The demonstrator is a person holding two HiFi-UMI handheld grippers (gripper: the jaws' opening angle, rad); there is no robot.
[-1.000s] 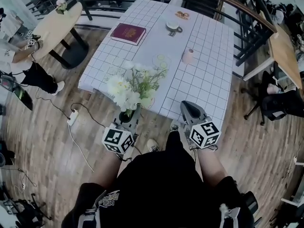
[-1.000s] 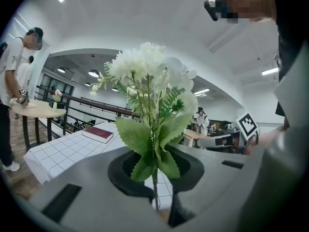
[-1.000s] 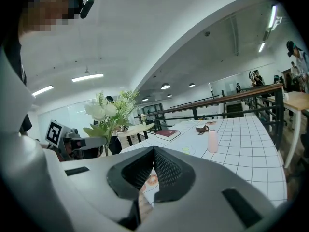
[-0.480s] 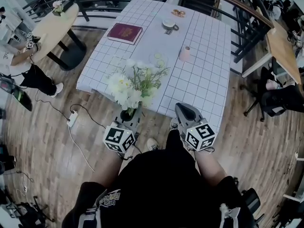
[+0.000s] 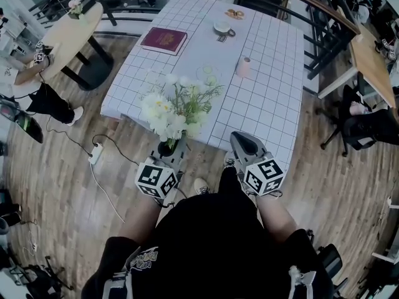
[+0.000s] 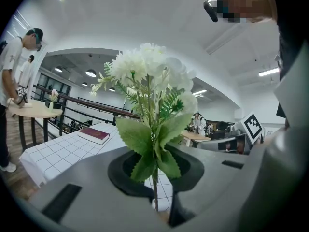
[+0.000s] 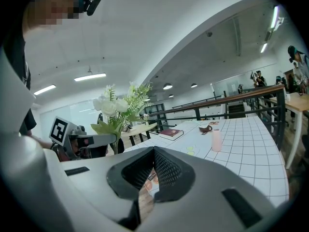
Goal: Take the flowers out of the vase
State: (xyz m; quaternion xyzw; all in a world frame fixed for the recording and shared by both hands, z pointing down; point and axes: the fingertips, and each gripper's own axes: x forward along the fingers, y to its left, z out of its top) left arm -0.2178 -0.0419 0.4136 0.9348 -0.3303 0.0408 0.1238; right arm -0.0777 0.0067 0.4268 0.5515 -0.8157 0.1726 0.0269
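Now we hold the flowers (image 5: 176,108) in our left gripper (image 5: 167,148). Its jaws are nearly together and pinch the thin stems just under the lowest leaves. The white blooms stand upright above the gripper, free in the air. From the head view they show against the near edge of the table (image 5: 268,104) and the wood floor (image 5: 62,167). A clear glass (image 5: 211,76) sits on the checked cloth beyond them, apart from the stems. Our right gripper (image 5: 242,141) hangs beside the left one at the table's near edge, with its jaws pressed together and nothing between them. Farther back on the cloth lie a red book (image 5: 164,40), a pink cup (image 5: 244,67) and a cup on a saucer (image 5: 222,27).
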